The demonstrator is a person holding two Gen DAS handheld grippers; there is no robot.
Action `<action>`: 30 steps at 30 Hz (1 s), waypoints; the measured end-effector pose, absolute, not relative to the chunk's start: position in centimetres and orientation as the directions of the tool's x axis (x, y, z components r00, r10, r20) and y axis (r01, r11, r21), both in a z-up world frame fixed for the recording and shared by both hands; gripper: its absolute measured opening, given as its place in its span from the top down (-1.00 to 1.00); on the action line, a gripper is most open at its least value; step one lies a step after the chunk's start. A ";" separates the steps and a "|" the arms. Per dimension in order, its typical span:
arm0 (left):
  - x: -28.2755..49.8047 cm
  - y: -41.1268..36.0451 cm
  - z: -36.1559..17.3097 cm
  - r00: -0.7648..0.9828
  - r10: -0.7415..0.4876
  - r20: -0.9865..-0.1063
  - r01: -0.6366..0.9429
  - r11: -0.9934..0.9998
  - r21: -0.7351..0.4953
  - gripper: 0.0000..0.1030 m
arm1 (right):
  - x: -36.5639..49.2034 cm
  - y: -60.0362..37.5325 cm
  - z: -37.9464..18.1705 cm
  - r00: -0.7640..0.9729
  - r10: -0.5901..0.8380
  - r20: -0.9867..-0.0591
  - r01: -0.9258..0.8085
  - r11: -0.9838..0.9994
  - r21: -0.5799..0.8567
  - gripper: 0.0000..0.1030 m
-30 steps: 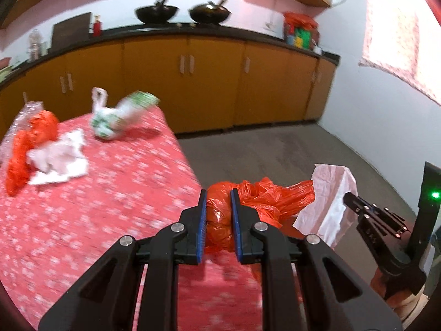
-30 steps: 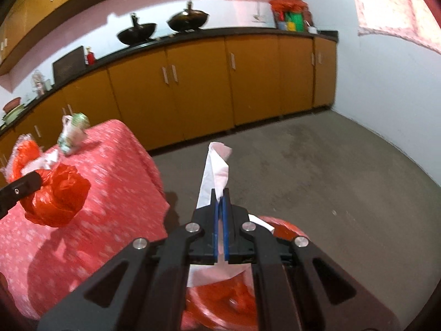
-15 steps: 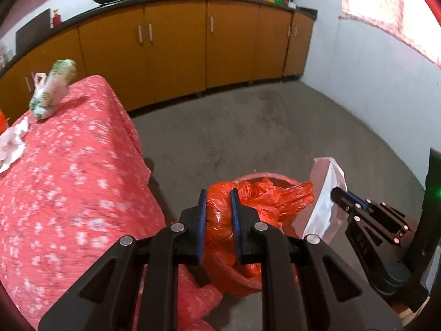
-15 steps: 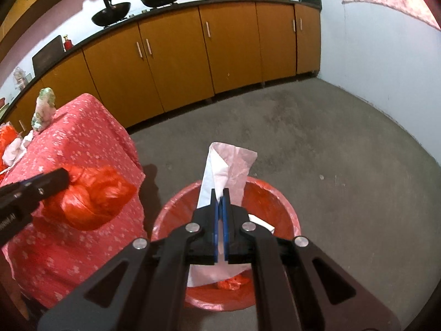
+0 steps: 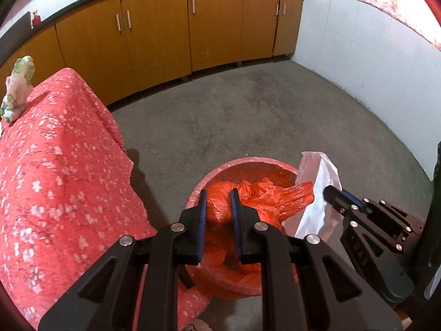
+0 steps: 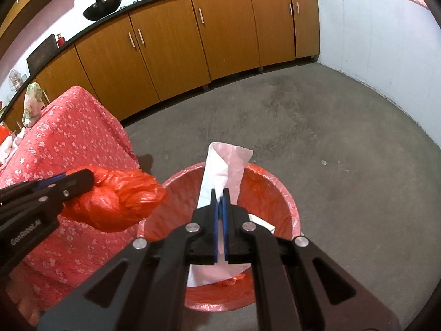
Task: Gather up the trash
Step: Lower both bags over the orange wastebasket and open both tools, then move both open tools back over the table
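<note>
- Loads of bare grey concrete floor (image 6: 317, 127) across the middle and right of both views, running up to the orange cabinets (image 6: 171, 44) along the top and the white wall (image 5: 358, 63) at upper right.
- The tight spot is on the left: the table's red flowery cloth (image 5: 55, 165) hangs down just beside the bin (image 6: 270, 193), with only a thin strip of floor between them.
- The bin is round, lined with thin red plastic, with a bit of trash already inside.
- The left gripper (image 5: 217, 201) is clamped on a crumpled orange plastic bag (image 5: 261, 195), shiny and wrinkly, held over the bin's left rim.
- The right gripper (image 6: 220, 201) is pinched tight on a thin white plastic bag (image 6: 220, 171), which sticks up past the fingertips over the bin's opening.
- Both grippers tilt downward towards the bin, side by side.
- More trash at far left of the table: a green-and-white knotted bag (image 5: 18, 88) on the cloth.
</note>
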State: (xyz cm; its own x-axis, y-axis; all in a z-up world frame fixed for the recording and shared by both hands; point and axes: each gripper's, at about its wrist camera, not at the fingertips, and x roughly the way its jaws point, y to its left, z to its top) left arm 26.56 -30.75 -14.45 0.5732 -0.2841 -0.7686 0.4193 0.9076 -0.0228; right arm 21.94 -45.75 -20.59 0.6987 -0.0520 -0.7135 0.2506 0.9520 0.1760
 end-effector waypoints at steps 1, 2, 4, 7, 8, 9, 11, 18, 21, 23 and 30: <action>26.6 -30.9 -14.5 0.570 -0.287 -0.770 0.423 0.906 -0.025 0.68 | 22.0 -45.8 -20.6 0.699 -0.050 -0.713 0.250 0.952 0.178 0.91; 26.7 -31.0 -14.6 0.567 -0.288 -0.772 0.425 0.905 -0.026 0.68 | 21.9 -46.0 -20.6 0.700 -0.050 -0.713 0.251 0.951 0.179 0.90; 27.0 -31.2 -14.9 0.556 -0.295 -0.777 0.427 0.904 -0.038 0.68 | 21.9 -46.1 -20.6 0.702 -0.053 -0.711 0.255 0.950 0.181 0.84; 27.2 -31.4 -15.0 0.544 -0.305 -0.781 0.436 0.899 -0.047 0.66 | 21.9 -46.2 -20.6 0.704 -0.051 -0.708 0.255 0.949 0.184 0.83; 27.2 -31.4 -15.1 0.542 -0.307 -0.782 0.437 0.898 -0.050 0.66 | 21.9 -46.3 -20.6 0.703 -0.052 -0.709 0.254 0.950 0.183 0.82; 27.2 -31.3 -15.1 0.544 -0.308 -0.780 0.435 0.899 -0.052 0.65 | 21.8 -46.3 -20.6 0.702 -0.052 -0.710 0.255 0.950 0.182 0.80; 27.3 -31.2 -15.1 0.541 -0.309 -0.782 0.431 0.900 -0.058 0.60 | 21.7 -46.3 -20.6 0.702 -0.051 -0.710 0.255 0.949 0.184 0.73; 27.7 -30.9 -15.0 0.532 -0.325 -0.781 0.421 0.903 -0.090 0.57 | 21.6 -46.0 -20.1 0.706 -0.064 -0.705 0.256 0.952 0.169 0.61; 27.6 -30.4 -14.5 0.536 -0.336 -0.775 0.410 0.905 -0.109 0.57 | 21.5 -45.9 -19.7 0.709 -0.073 -0.701 0.257 0.953 0.161 0.61; 27.8 -29.7 -14.0 0.545 -0.340 -0.766 0.393 0.911 -0.125 0.57 | 21.4 -45.9 -19.4 0.711 -0.078 -0.698 0.258 0.953 0.157 0.61; 27.2 -26.3 -11.4 0.594 -0.351 -0.724 0.349 0.923 -0.162 0.52 | 21.4 -45.1 -17.9 0.724 -0.079 -0.686 0.249 0.956 0.152 0.52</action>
